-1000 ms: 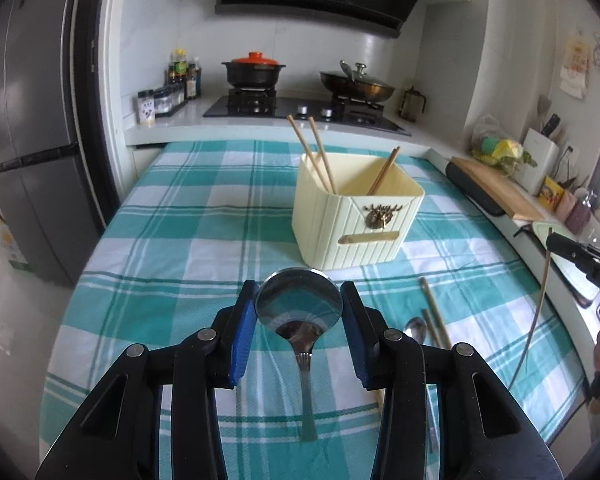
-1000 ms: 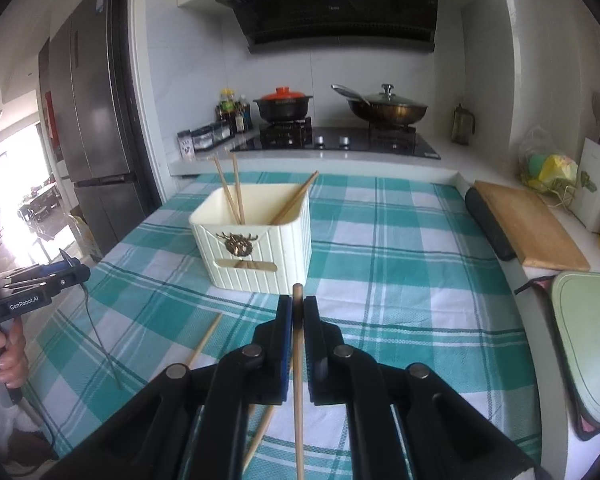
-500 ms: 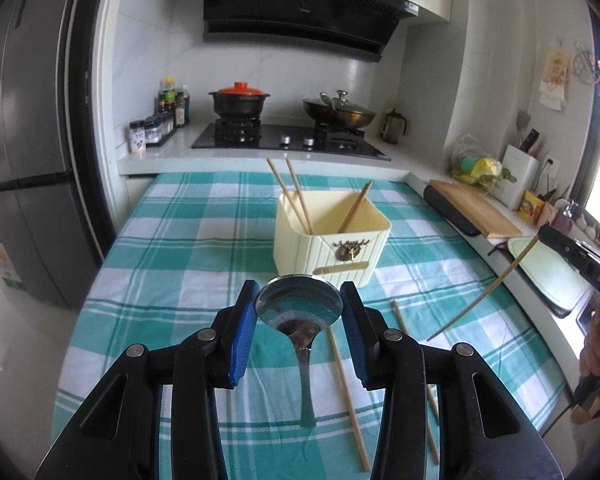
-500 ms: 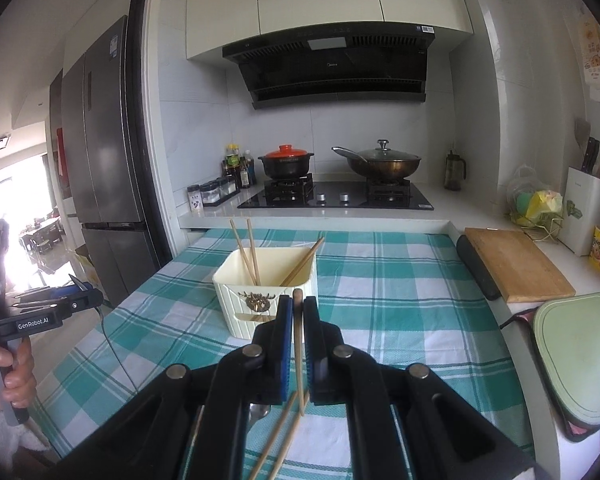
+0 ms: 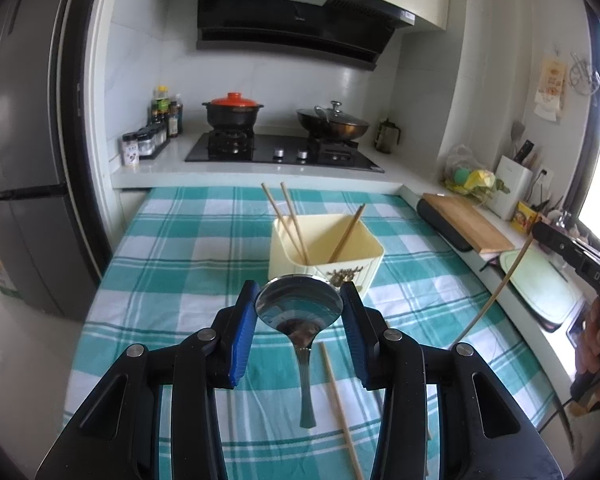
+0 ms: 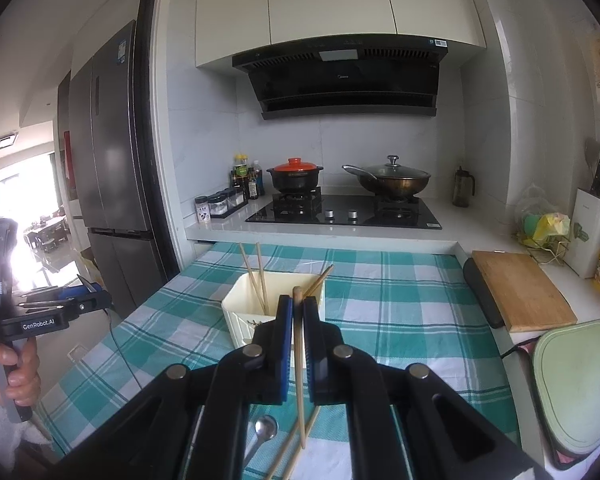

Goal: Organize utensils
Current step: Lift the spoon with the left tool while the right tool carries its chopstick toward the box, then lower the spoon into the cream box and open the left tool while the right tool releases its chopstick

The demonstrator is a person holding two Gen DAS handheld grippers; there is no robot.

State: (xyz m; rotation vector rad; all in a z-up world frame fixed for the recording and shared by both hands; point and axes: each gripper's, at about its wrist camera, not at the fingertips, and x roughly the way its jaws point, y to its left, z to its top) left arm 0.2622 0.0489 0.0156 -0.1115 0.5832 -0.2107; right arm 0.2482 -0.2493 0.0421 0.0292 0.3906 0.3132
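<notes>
My left gripper is shut on a large steel spoon, bowl up and handle hanging down, held above the checked tablecloth in front of the cream utensil box. The box holds three chopsticks. My right gripper is shut on a wooden chopstick, held upright above the table, near the box. The right gripper also shows at the right edge of the left wrist view, its chopstick hanging down. The left gripper shows at the left of the right wrist view.
Loose chopsticks lie on the cloth. A small spoon and more chopsticks lie below the right gripper. A wooden cutting board and green board are on the right counter. The stove with pots stands behind.
Both grippers have risen and drawn back from the table with the spoon and the chopstick still held. The box now looks smaller and farther below.
</notes>
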